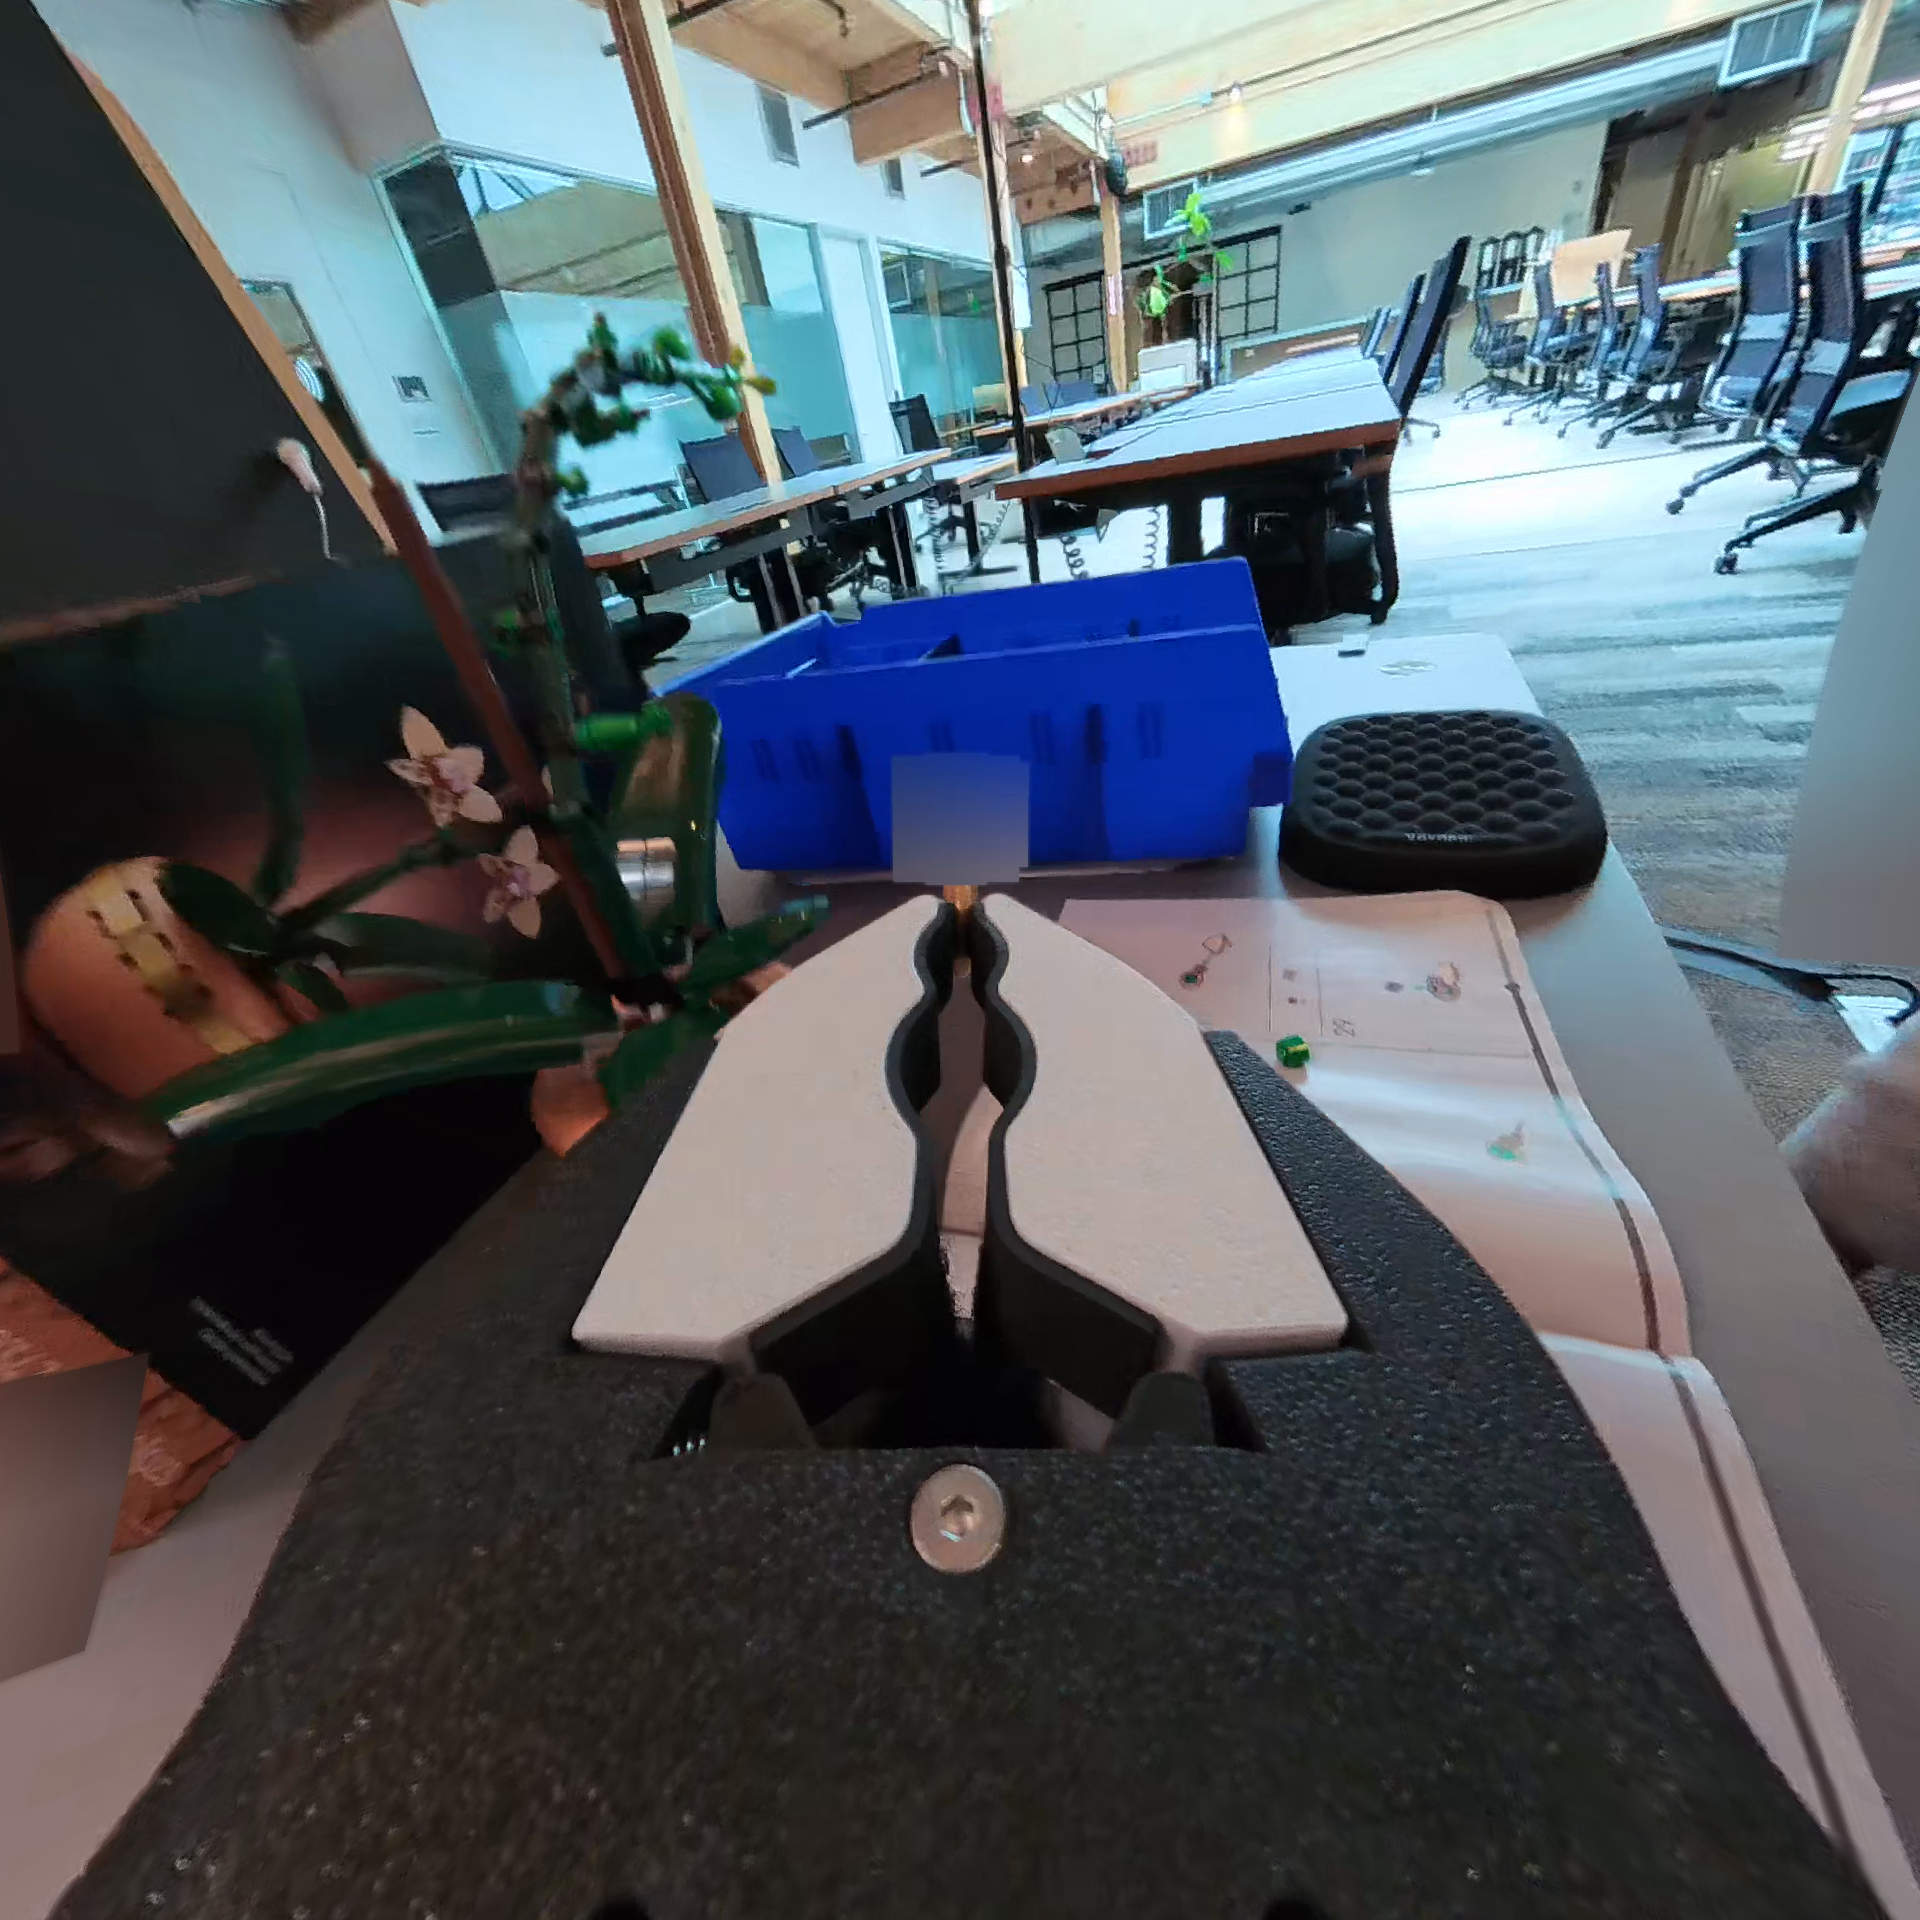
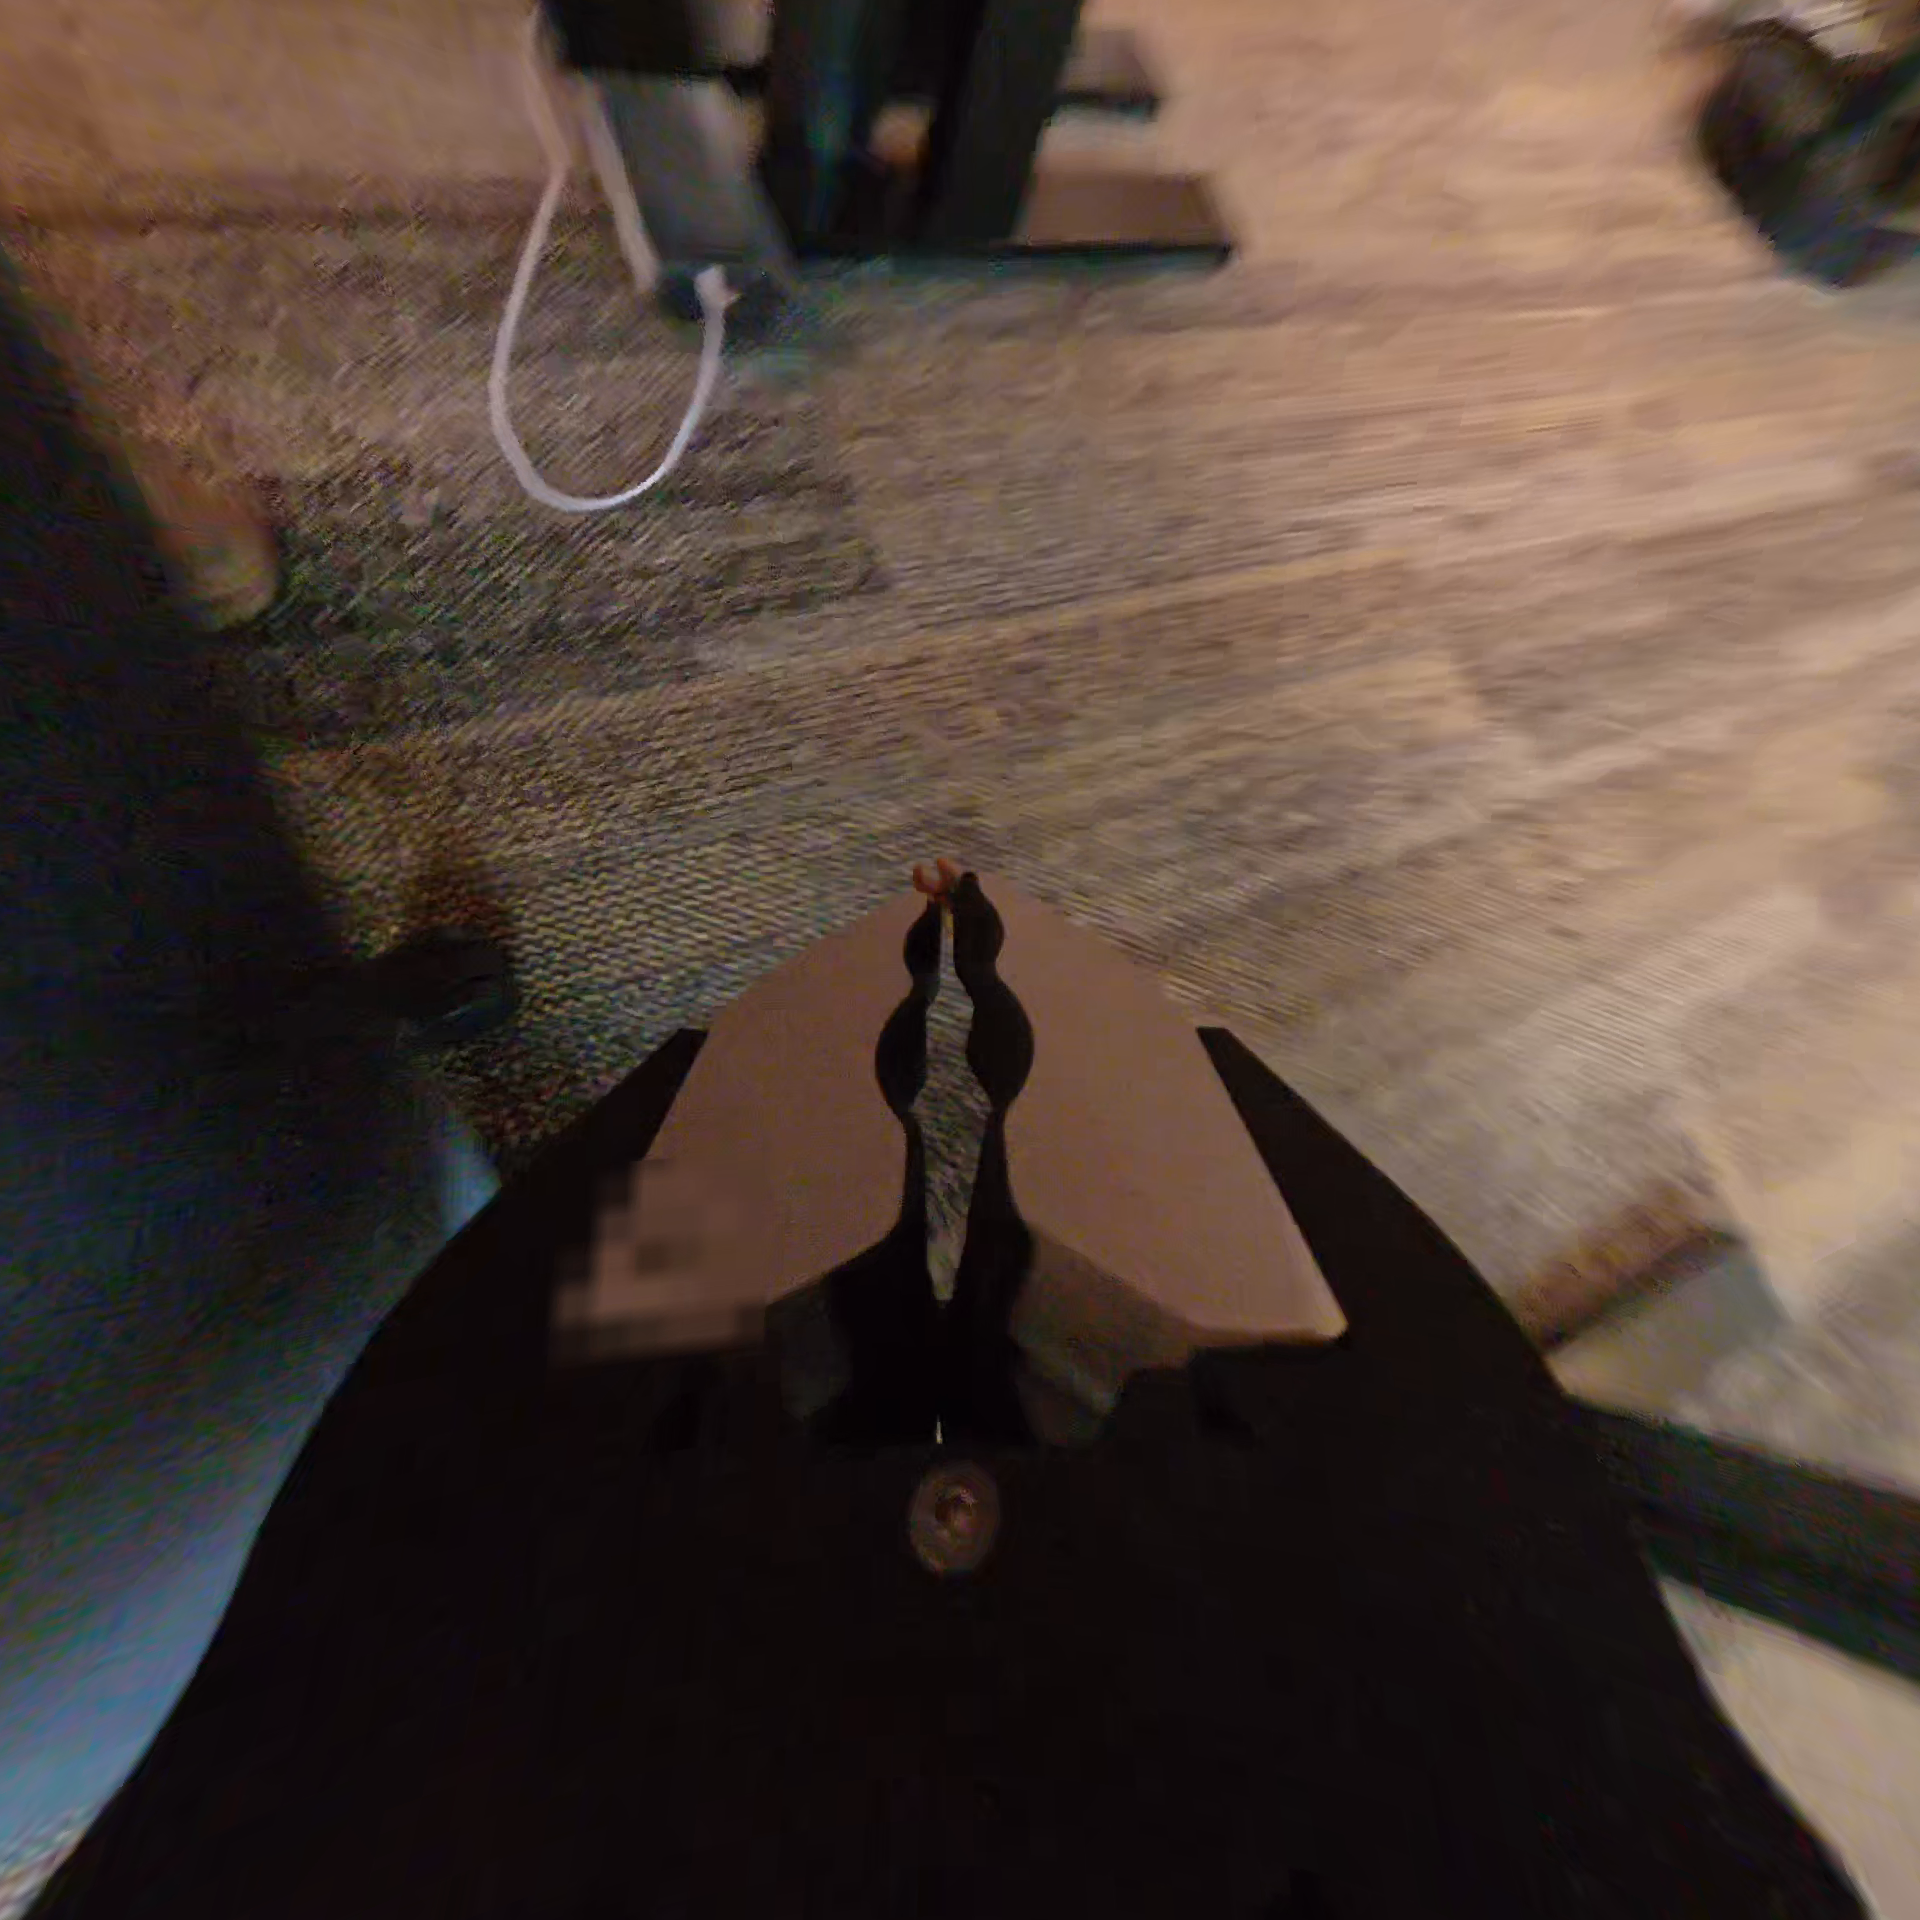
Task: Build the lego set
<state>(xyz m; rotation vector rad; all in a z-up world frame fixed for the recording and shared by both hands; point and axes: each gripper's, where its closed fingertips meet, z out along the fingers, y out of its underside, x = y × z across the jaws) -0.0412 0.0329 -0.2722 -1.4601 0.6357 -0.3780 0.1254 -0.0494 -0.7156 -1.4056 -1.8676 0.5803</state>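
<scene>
My left gripper (image 1: 964, 914) is shut on a thin tan lego piece (image 1: 965, 902) that pokes out at its tips, held above the table. A built lego orchid (image 1: 561, 665) with green leaves and pale flowers stands to its left, in front of the dark set box (image 1: 156, 727). The open instruction booklet (image 1: 1403, 1049) lies to the right with a small green piece (image 1: 1291, 1050) on it. My right gripper (image 2: 945, 883) is shut on a tiny pinkish clip-shaped piece (image 2: 934, 876) and points down at blurred carpet, away from the table.
A blue parts bin (image 1: 997, 717) stands behind the left gripper, with a black honeycomb pad (image 1: 1439, 795) to its right. A white cable loop (image 2: 603, 395) and a dark desk leg (image 2: 883, 125) are on the carpet in the right wrist view. A hand (image 1: 1860, 1153) shows at the right edge. There is about 50 cm between the tips of the two grippers.
</scene>
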